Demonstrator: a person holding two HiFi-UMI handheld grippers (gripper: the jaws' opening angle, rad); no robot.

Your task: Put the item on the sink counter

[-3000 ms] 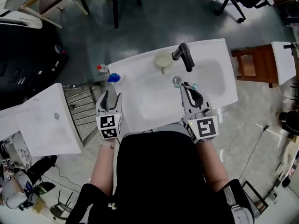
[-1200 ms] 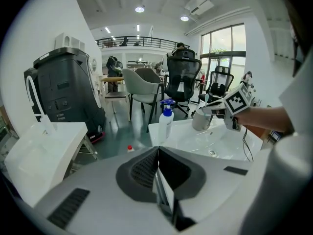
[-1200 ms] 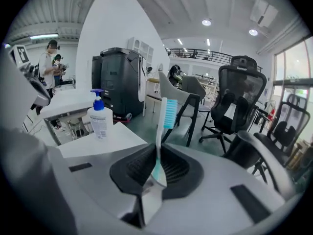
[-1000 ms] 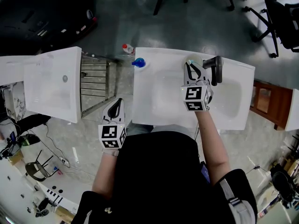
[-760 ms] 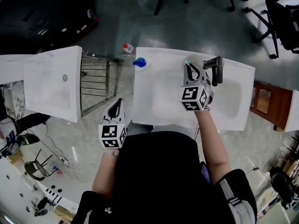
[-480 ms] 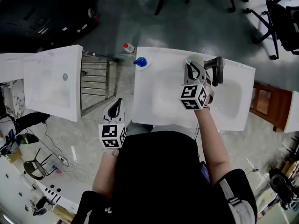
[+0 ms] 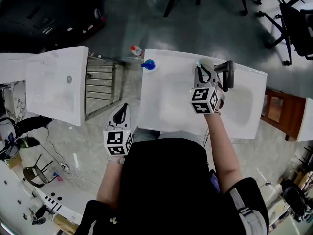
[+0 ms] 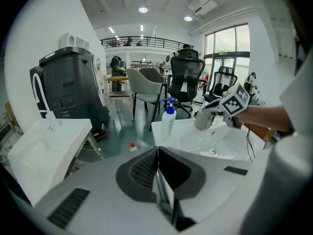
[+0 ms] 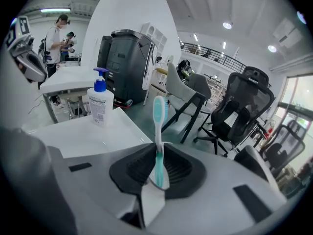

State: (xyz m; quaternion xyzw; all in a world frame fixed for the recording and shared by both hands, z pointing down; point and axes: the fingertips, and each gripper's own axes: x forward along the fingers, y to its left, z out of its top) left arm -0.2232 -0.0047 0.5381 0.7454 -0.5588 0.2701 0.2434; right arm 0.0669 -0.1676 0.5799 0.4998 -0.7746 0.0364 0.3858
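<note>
A teal and white toothbrush [image 9: 158, 126] stands upright between the jaws of my right gripper [image 9: 157, 176], which is shut on its handle. In the head view that right gripper [image 7: 202, 70] hangs over the back of the white sink [image 7: 166, 102]. It is just above a pale cup [image 7: 207, 65] next to the black faucet [image 7: 226, 72], and the brush head [image 7: 197, 63] shows at the cup's left rim. My left gripper [image 7: 122, 107] is shut on nothing, off the sink's front left corner above the floor. Its pads [image 8: 157, 160] meet with nothing between them.
A soap bottle with a blue pump [image 7: 147, 63] [image 9: 100, 104] stands at the sink's back left corner, and a small red-capped bottle [image 7: 135, 50] lies on the floor behind it. A second white sink [image 7: 54, 89] and a metal rack [image 7: 100, 89] are to the left. Office chairs stand behind.
Since three seconds ago my right gripper has carried the toothbrush from the drain to the cup by the faucet. In the last second it only rolled slightly. The left gripper stayed still.
</note>
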